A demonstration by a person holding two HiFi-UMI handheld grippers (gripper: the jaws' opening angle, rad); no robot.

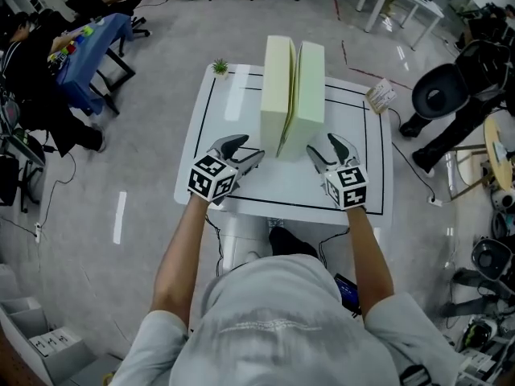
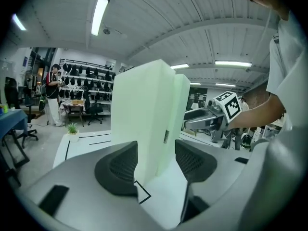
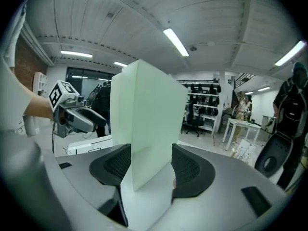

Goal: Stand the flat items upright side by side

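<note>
Head view: two pale-green rectangular foam-looking slabs (image 1: 291, 95) stand upright, touching, just ahead of my left tongs (image 1: 251, 149) and right tongs (image 1: 320, 146), both unclenched, empty. Probably light, stiff, tippy; I'd pinch their near edges low.

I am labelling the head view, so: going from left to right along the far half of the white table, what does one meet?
small plant → left pale slab → right pale slab → paper card

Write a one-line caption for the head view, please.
Two pale green blocks stand upright side by side on a white table, left gripper and right gripper open before them.
</note>
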